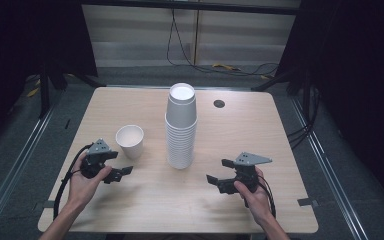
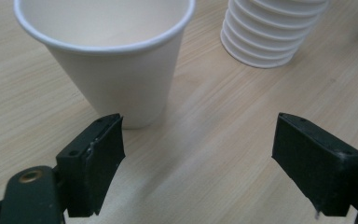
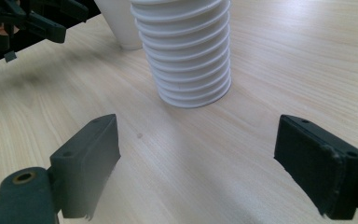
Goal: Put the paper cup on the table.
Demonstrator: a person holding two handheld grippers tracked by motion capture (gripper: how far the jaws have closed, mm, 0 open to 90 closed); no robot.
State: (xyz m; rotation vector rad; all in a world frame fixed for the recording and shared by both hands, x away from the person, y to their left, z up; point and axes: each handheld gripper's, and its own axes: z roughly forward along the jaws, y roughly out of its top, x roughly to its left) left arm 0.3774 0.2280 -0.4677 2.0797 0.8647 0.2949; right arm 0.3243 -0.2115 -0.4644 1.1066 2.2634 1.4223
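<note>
A single white paper cup (image 1: pixel 130 141) stands upright on the wooden table (image 1: pixel 260 130), left of a tall stack of white paper cups (image 1: pixel 182 127). My left gripper (image 1: pixel 121 163) sits just in front of the single cup, open, with nothing between its jaws. In the left gripper view the cup (image 2: pixel 107 56) rises just beyond the left jaw, and the stack (image 2: pixel 272 32) is farther off to the right; the gripper (image 2: pixel 198 140) itself holds nothing. My right gripper (image 1: pixel 216 171) is open and apart from the stack. The right gripper view has the stack (image 3: pixel 186 51) ahead of the open right gripper (image 3: pixel 196 144).
A round dark grommet hole (image 1: pixel 219 103) lies in the table near its far edge. Cables (image 1: pixel 230 67) run over the floor behind the table. The left gripper (image 3: pixel 32 18) appears at the top left of the right gripper view.
</note>
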